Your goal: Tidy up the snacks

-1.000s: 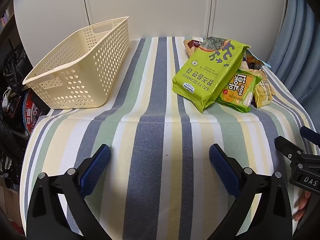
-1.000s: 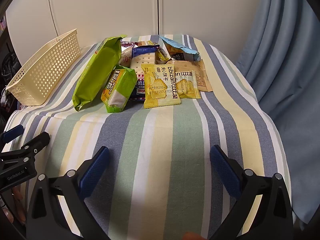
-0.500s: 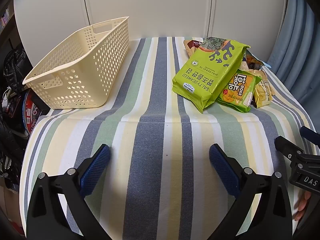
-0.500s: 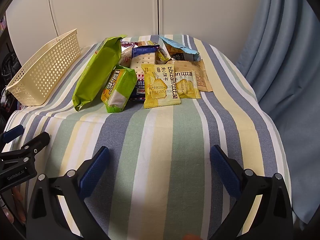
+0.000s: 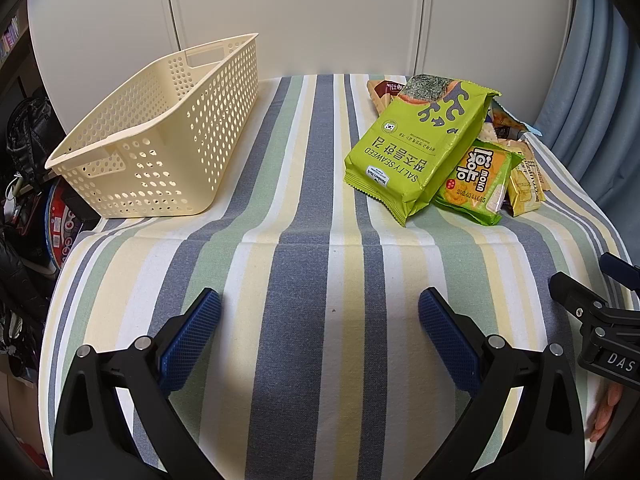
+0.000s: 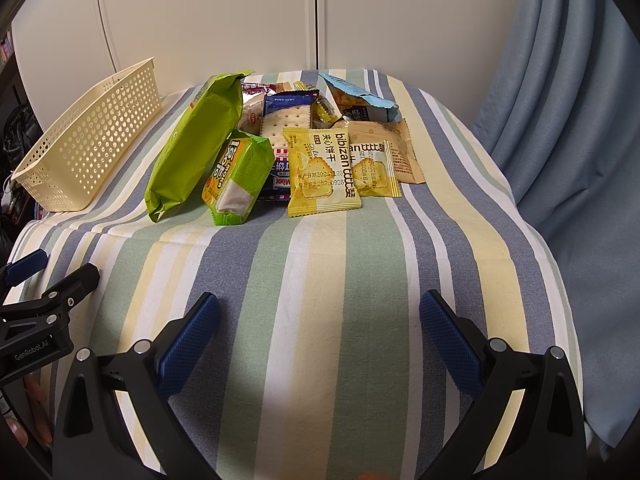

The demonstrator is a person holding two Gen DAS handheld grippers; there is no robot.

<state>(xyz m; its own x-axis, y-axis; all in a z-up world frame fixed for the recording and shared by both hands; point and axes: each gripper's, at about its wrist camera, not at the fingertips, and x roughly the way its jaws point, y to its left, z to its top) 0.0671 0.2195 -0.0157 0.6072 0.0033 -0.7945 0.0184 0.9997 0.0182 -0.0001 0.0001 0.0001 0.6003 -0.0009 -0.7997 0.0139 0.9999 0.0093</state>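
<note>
White cabinet doors [image 5: 300, 12] and a blue curtain [image 6: 560, 100] back a desk [image 5: 312, 280] under a striped cloth. Both tools hover low over its bare near end, each with its blue-padded fingers spread wide and holding nothing.

Ahead and left of the left tool [image 5: 320, 332] stands a cream perforated basket [image 5: 160, 128], upright, nothing visible inside. Ahead and right of that tool lies the snack pile: a large green seaweed bag [image 5: 412, 148] leaning over a smaller green packet [image 5: 476, 180].

Straight ahead of the right tool [image 6: 320, 336], well apart from it, the same pile shows a yellow biscuit packet [image 6: 320, 172] nearest, overlapping a second yellow packet [image 6: 376, 172], with a cracker packet [image 6: 286, 124] and a light blue bag [image 6: 360, 100] behind them.
</note>
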